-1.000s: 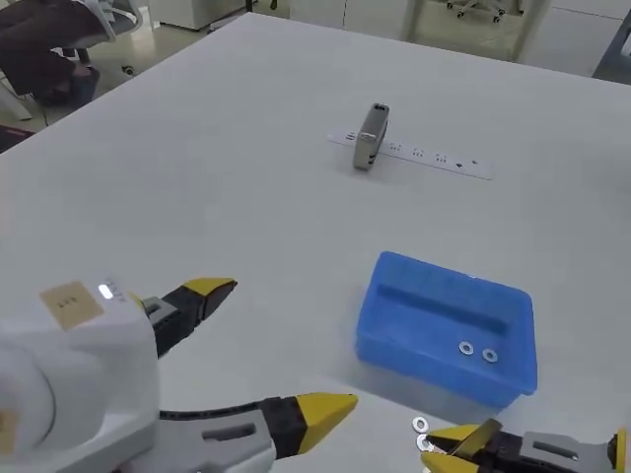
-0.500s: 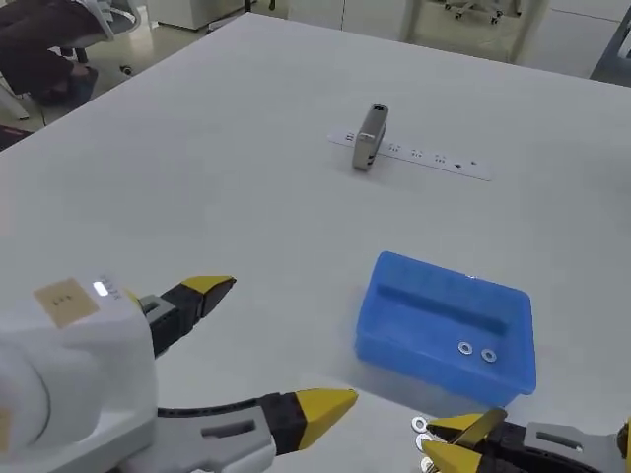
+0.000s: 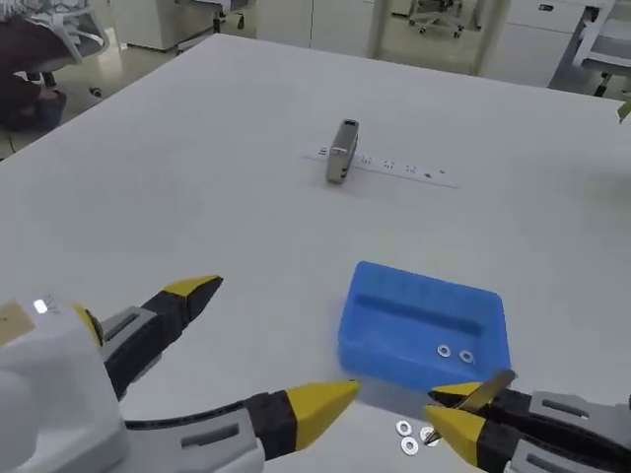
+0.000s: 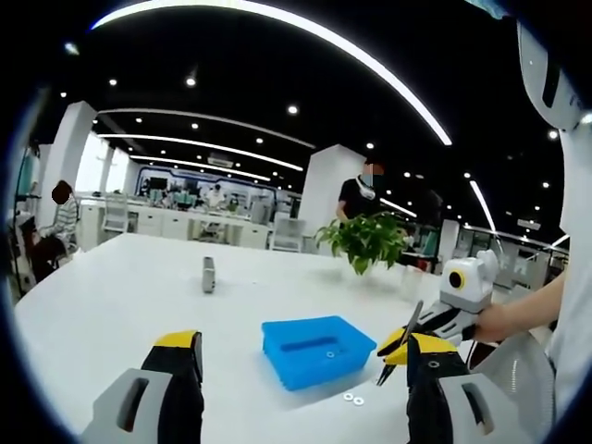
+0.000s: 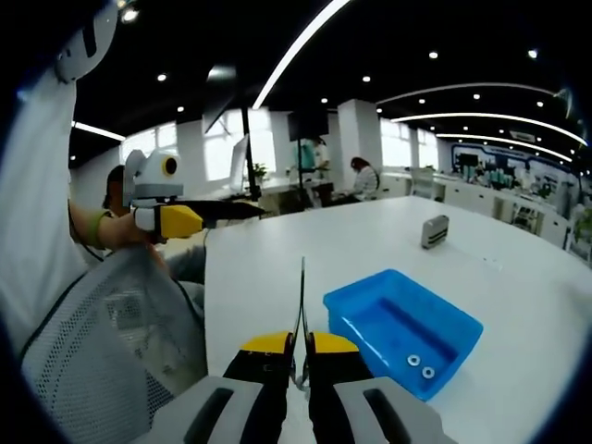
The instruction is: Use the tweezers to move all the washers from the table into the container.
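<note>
Currently the slim metal tweezers [image 5: 302, 301] are pinched between the pressed-together, yellow-tipped jaws of the right gripper [image 3: 452, 411]. Their points are held close to three small flat steel washers [image 3: 405, 430]; whether contact is made cannot be told. These washers lie on the smooth white tabletop [image 3: 197, 177], just off the near side of the shallow blue plastic container [image 3: 360, 340]. Two further washers [image 3: 455, 353] are seen already inside it. The left gripper [image 3: 268, 342] is held spread wide with nothing between its jaws, to the left of the container.

The likeliest failure is judged to be a lost washer. Thin, hard rings lying flat on a slick surface give the fine tips little edge to bite, so one could be skated away or flicked out of a weak pinch. As the three lie close together, a neighbour could be knocked aside. The tweezers might also twist in the jaws if squeezed off-centre, and the light plastic container could be nudged if its low rim is caught.
</note>
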`<state>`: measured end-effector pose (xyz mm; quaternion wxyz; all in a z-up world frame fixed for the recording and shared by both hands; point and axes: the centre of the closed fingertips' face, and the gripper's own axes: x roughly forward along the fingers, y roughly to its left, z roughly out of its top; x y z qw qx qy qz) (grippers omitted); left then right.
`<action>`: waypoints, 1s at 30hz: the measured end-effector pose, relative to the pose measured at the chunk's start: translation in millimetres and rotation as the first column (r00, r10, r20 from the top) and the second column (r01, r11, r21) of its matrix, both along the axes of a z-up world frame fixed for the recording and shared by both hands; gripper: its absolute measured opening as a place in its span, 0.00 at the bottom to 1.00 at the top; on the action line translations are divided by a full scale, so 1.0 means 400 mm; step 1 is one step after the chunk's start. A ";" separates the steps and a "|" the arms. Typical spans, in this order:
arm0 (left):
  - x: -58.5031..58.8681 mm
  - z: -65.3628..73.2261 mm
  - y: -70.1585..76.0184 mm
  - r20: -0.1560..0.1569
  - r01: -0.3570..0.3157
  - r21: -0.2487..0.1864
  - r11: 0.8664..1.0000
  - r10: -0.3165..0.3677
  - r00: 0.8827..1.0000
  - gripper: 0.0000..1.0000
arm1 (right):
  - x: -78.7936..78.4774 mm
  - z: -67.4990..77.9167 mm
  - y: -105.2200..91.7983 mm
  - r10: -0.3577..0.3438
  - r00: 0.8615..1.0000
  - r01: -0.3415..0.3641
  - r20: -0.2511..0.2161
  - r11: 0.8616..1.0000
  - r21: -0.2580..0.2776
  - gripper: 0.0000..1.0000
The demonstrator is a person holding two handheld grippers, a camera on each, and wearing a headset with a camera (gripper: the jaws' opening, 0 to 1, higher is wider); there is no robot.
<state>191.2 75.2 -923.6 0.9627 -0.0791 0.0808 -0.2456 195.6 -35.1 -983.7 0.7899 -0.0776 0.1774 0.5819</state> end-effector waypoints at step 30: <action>0.015 0.002 0.058 0.033 -0.147 0.071 0.987 0.145 0.989 0.99 | 0.030 0.073 -0.056 -0.019 1.000 0.019 0.001 0.997 0.070 0.03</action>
